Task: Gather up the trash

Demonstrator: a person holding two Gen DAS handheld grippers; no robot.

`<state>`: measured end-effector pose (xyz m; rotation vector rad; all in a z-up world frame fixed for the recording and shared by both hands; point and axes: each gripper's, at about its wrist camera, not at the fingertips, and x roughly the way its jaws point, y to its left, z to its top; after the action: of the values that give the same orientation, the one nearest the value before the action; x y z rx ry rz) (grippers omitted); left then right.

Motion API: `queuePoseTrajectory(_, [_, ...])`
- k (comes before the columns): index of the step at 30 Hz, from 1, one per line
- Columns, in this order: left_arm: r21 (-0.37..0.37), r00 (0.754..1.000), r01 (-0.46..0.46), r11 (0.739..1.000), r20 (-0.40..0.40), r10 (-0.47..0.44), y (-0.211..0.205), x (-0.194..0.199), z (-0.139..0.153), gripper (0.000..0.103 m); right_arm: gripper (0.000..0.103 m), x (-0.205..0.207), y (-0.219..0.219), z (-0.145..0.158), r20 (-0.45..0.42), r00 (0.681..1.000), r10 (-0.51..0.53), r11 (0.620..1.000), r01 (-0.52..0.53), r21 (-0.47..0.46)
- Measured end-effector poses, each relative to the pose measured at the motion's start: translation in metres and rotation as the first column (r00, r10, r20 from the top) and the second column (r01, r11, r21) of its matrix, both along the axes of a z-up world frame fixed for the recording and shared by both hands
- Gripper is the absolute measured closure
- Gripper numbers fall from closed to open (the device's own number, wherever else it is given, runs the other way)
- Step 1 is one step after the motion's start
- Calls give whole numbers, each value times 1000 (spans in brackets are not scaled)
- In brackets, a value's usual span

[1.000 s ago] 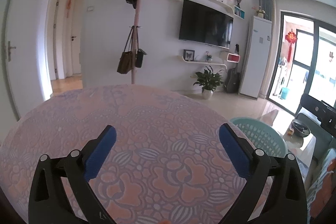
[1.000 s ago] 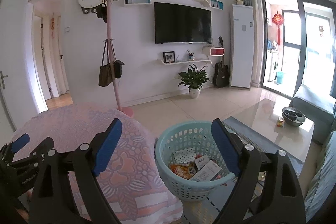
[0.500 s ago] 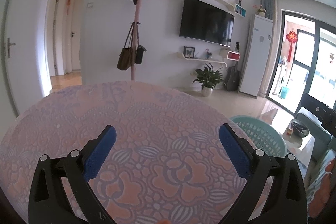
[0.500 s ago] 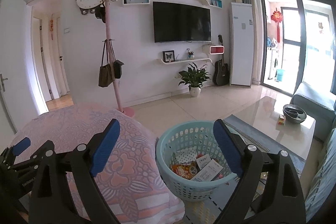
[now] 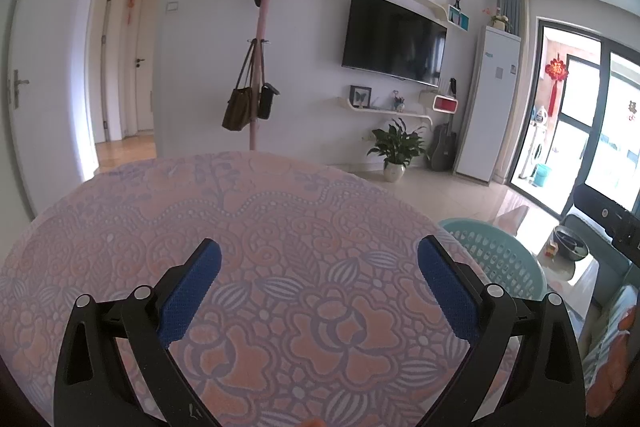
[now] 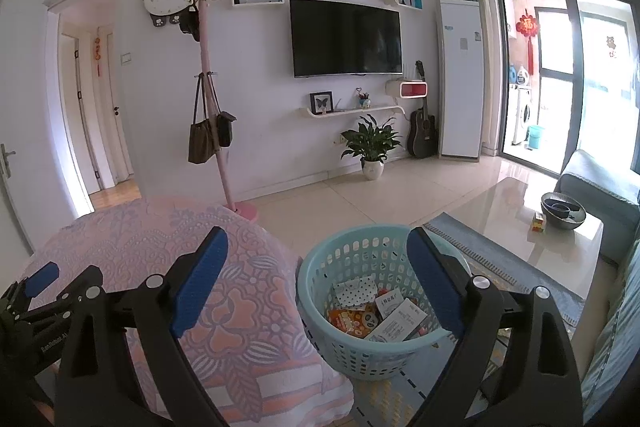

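The left gripper (image 5: 318, 259) hangs over the round table (image 5: 280, 211), its blue pads spread wide with nothing between them. Under it lies only the pink-and-lilac patterned cloth, bare out to the curved far edge. In the right wrist view this same left gripper (image 6: 40, 277) shows at the lower left, low over the cloth.

The right gripper (image 6: 318, 247) is likewise spread wide and holds nothing. It straddles the table's right-hand edge: its left pad sits over the cloth, its right pad over the basket (image 6: 320, 307). The cloth drops off the edge in a hanging fold just beside the basket wall.

The light blue basket stands on the floor, close against the table's right side, on a grey-blue rug (image 6: 500, 259). The trash (image 6: 376, 311) is inside it: a dotted wrapper, an orange packet and white printed cartons lying in a heap on the bottom. From the left wrist view only the basket's rim (image 5: 496, 255) shows past the table edge.

To the right of the basket a glossy coffee table (image 6: 520, 203) carries a dark bowl (image 6: 562, 211); a sofa (image 6: 600, 187) lies beyond it. Between table and far wall the tiled floor (image 6: 360, 199) is open. Against that wall stand a pink coat rack (image 6: 214, 107) with bags, a potted plant (image 6: 370, 147), a guitar (image 6: 422, 123) and a mounted television (image 6: 346, 37).
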<state>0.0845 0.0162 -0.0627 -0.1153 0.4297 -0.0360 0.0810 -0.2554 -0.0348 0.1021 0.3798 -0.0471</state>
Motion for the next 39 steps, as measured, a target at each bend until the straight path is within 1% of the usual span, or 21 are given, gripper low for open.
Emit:
queuePoseTrajectory(17, [-1,1000,0,1000,-3,0,0,0,0,7,16,4,-4,-7,-19,1000,8,1000,-7,10])
queuePoseTrajectory(39, [-3,1000,2,1000,-9,-2,-2,0,-3,7,16,3,-5,-9,-17,1000,10,1000,-10,9])
